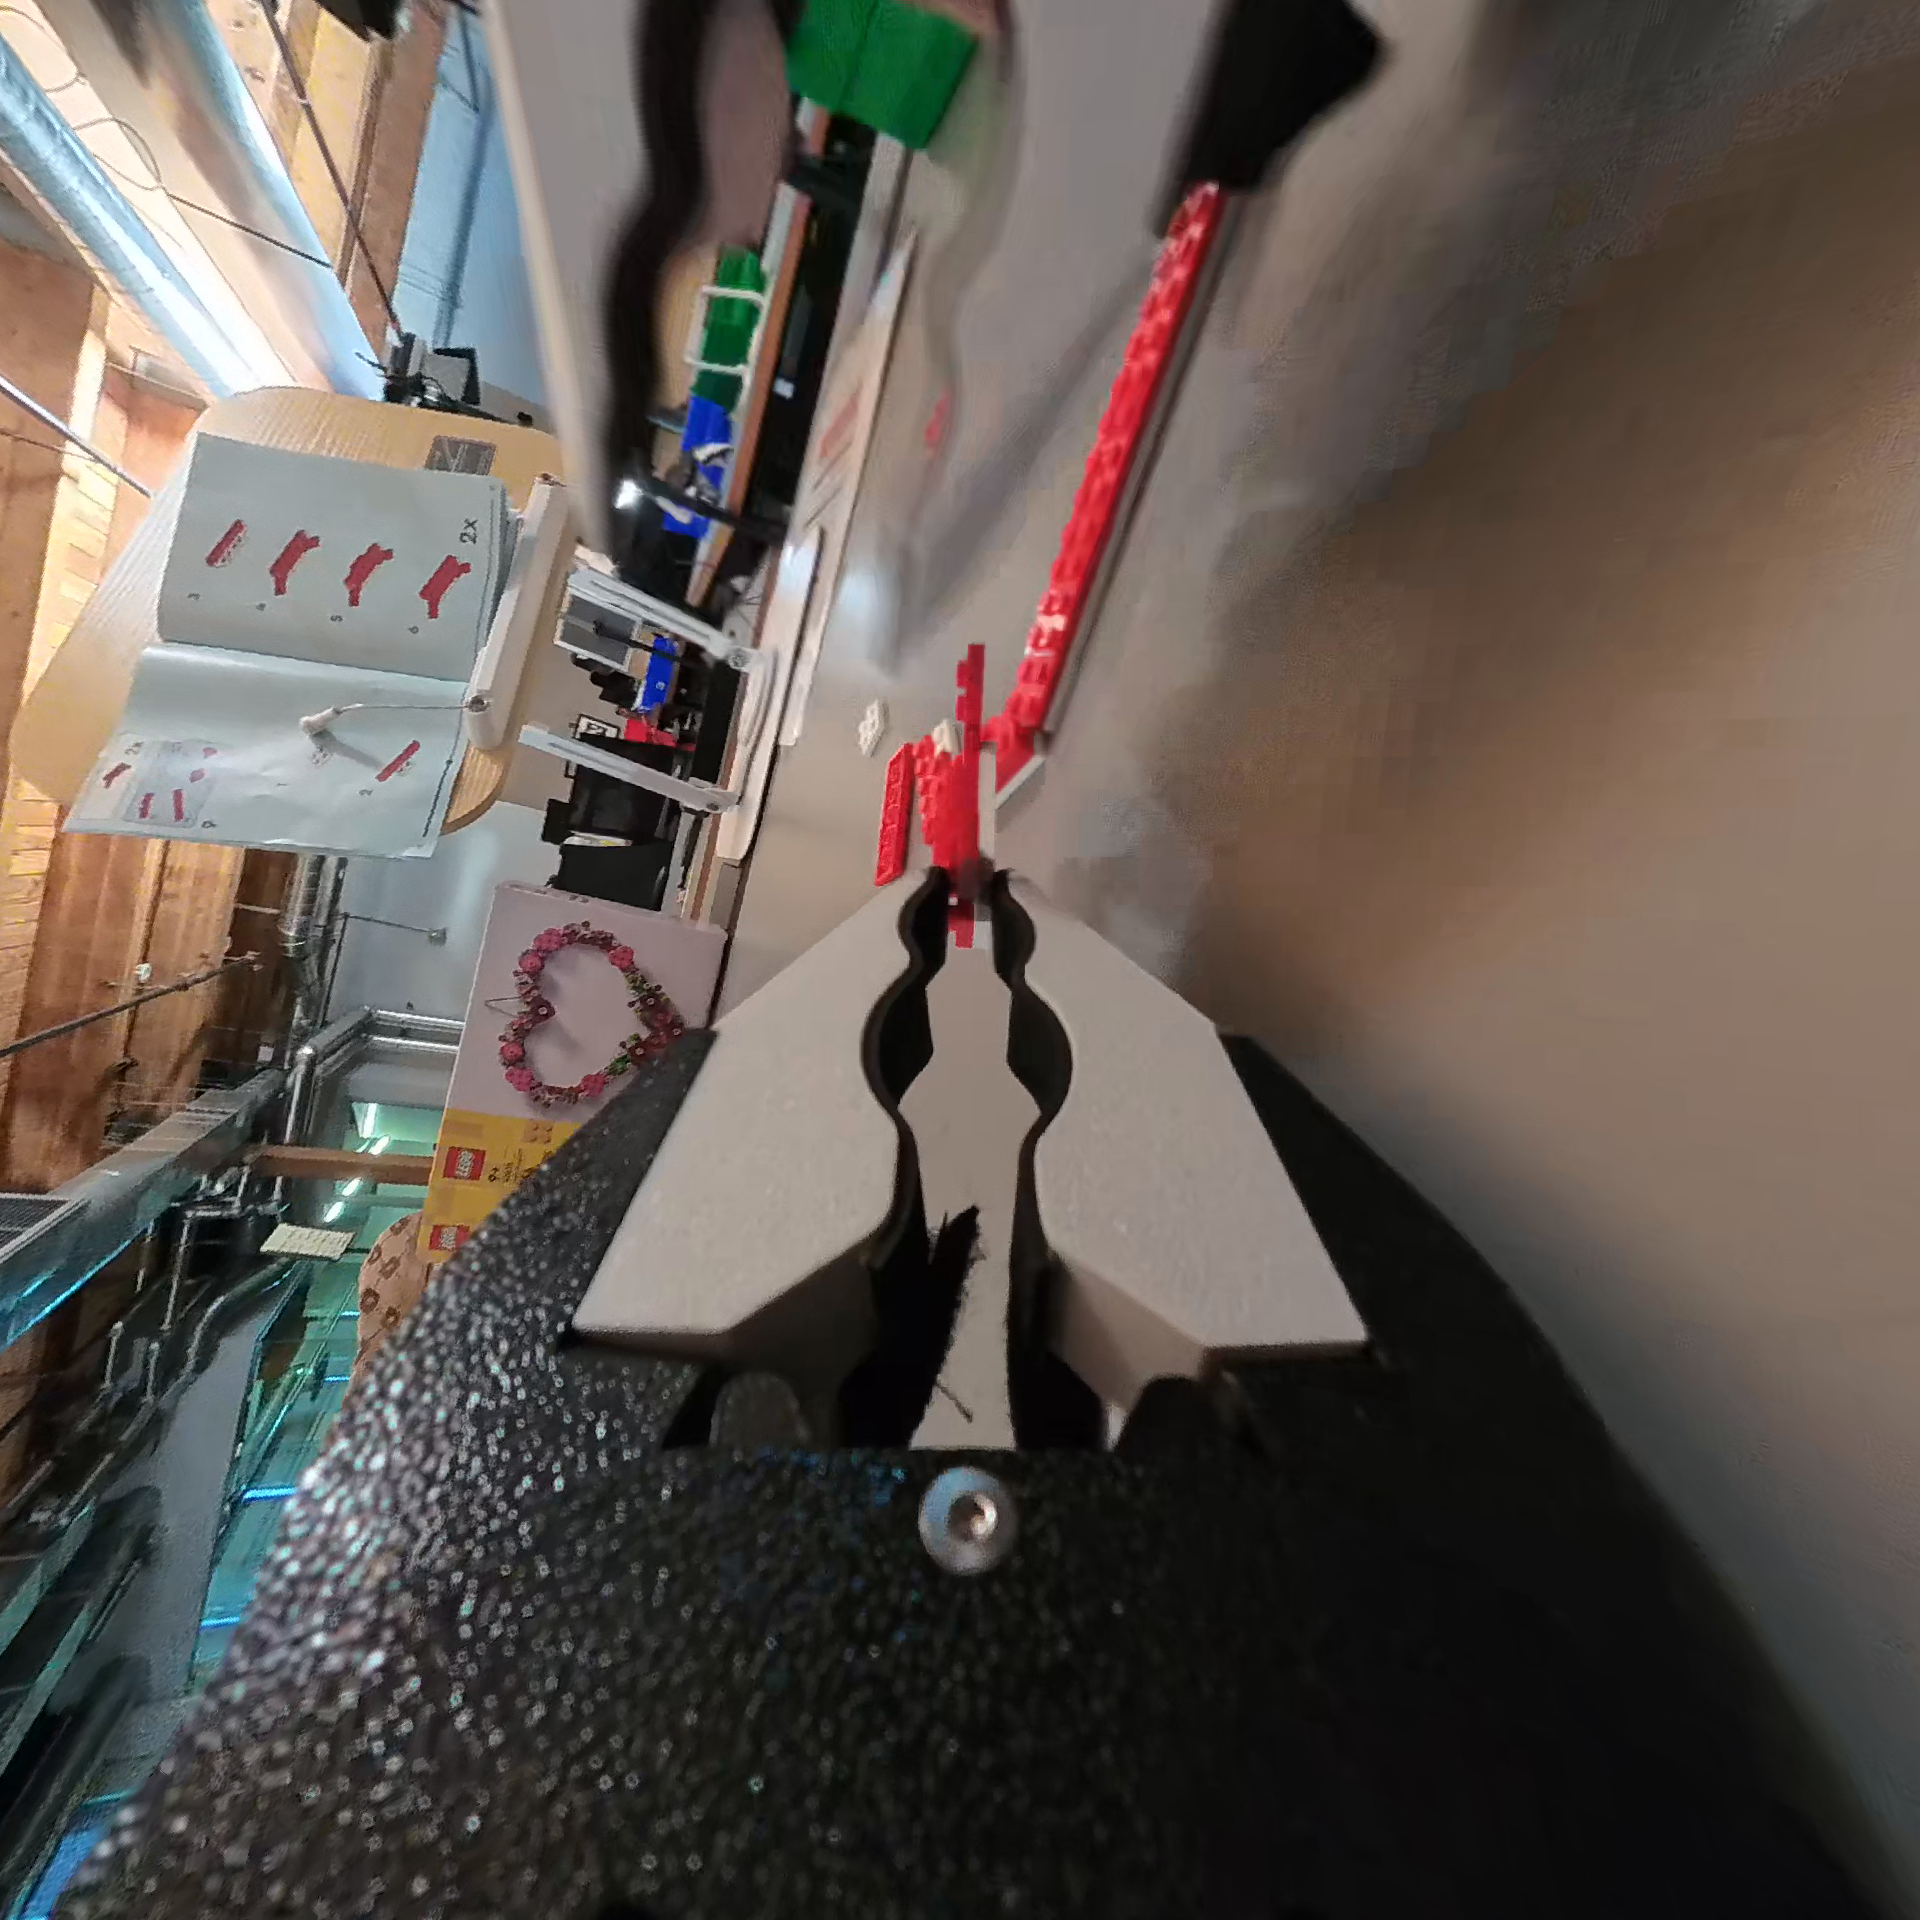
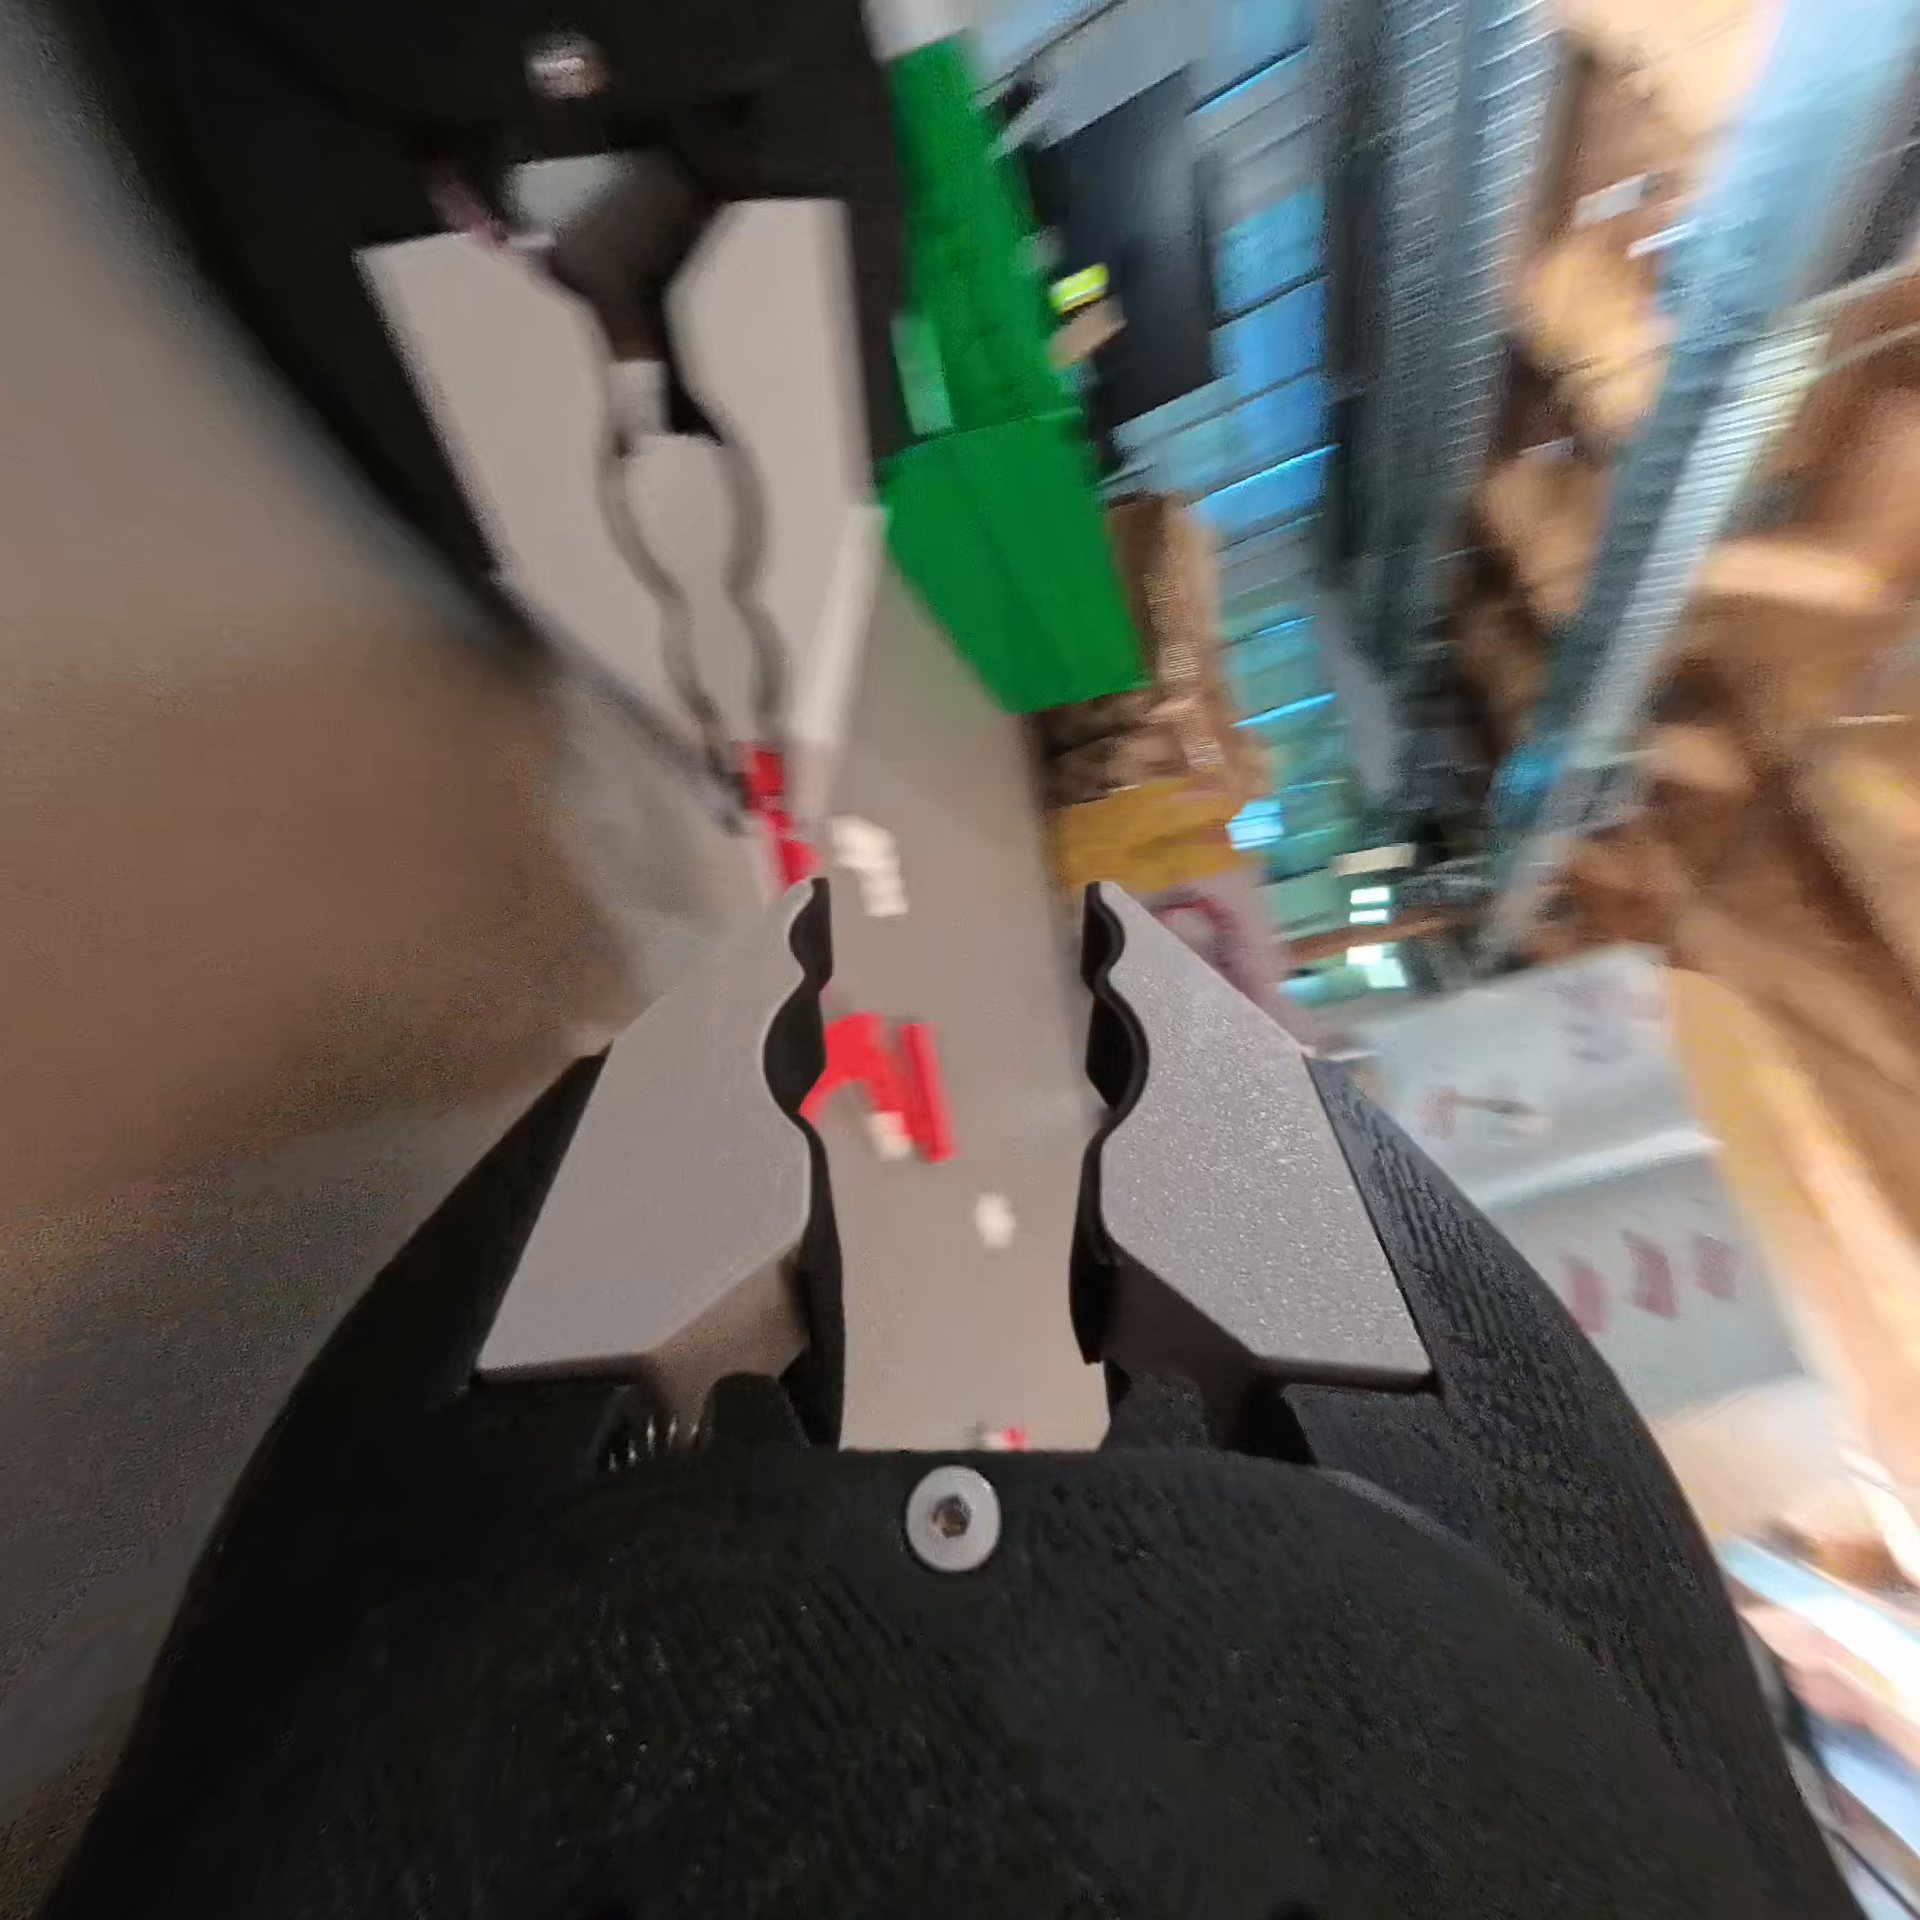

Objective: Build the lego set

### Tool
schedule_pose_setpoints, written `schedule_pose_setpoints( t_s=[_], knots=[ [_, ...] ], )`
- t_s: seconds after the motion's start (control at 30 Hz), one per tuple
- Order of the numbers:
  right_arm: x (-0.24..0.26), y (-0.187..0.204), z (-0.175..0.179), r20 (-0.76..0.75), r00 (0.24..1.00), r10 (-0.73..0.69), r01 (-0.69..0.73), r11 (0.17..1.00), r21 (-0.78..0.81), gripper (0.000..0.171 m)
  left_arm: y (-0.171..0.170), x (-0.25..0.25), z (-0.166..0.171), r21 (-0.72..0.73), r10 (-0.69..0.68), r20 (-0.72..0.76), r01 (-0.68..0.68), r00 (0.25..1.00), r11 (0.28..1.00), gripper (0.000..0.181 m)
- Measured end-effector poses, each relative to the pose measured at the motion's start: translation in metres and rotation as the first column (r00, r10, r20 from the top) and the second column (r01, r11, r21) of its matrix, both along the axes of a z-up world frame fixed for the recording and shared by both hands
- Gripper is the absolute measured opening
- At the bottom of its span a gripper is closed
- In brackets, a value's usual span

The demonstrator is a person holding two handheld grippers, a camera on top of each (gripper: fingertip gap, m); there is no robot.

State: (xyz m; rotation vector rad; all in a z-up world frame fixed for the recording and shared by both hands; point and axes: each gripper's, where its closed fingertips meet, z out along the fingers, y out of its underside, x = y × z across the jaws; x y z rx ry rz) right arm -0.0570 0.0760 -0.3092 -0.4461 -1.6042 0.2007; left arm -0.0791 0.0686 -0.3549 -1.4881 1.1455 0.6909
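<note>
The left gripper [image 1: 966,894] has its fingers [image 1: 831,1039] pinched nearly together on a small red lego piece [image 1: 961,831], which sticks straight out past the tips toward twelve o'clock, its long axis in line with the fingers. Just beyond, touching or nearly so, lies a cluster of red plates [image 1: 914,800] on the grey desk [image 1: 1455,831]. From there a long red studded strip [image 1: 1122,457] runs away toward one o'clock.

The right gripper [image 2: 956,904] is spread wide and carries nothing. In its own badly smeared view, loose red pieces [image 2: 883,1081] lie on the desk between its fingers [image 2: 686,1143], and the left gripper shows at eleven o'clock. So the left one is nearer the work; I'd judge the coming move is seating the held piece onto the cluster, with the right coming in to steady.

Farther off, at nine o'clock from the left gripper, an open instruction booklet [image 1: 312,644] rests on a stand, the set's box [image 1: 582,1018] stands below it, and green bins [image 1: 883,62] sit at twelve o'clock.
</note>
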Motion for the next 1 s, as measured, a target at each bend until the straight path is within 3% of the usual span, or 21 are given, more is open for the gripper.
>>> schedule_pose_setpoints(
  t_s=[0.07,0.17,0.37,0.5,0.87,1.0],
  knots=[
    [0.020,0.022,0.041,-0.222,0.974,-0.031,0.042,0.998,0.046,0.040,0.000,-0.002,0.000,-0.002,0.004,0.013,-0.004,1.000,1.000,0.006],
    [0.053,0.080,0.064,-0.355,0.912,-0.204,0.208,0.978,-0.027,0.033,0.001,-0.003,-0.001,-0.012,0.011,0.023,-0.011,1.000,1.000,0.006],
    [0.108,0.179,0.061,-0.404,0.773,-0.490,0.346,0.858,-0.379,0.034,0.001,-0.001,-0.007,-0.028,0.008,-0.008,-0.008,1.000,1.000,0.006],
    [0.126,0.218,0.047,-0.357,0.694,-0.625,0.482,0.772,-0.415,0.035,-0.002,0.005,-0.013,-0.050,0.001,-0.040,-0.003,0.999,0.999,0.006],
    [0.133,0.229,0.039,-0.321,0.664,-0.675,0.519,0.726,-0.451,0.034,-0.008,0.018,-0.016,-0.132,-0.019,-0.142,0.000,0.990,0.991,0.006],
    [0.134,0.229,0.040,-0.326,0.662,-0.675,0.513,0.725,-0.459,0.033,-0.009,0.020,-0.015,-0.198,-0.006,-0.044,-0.002,0.999,0.980,0.025]
  ],
)
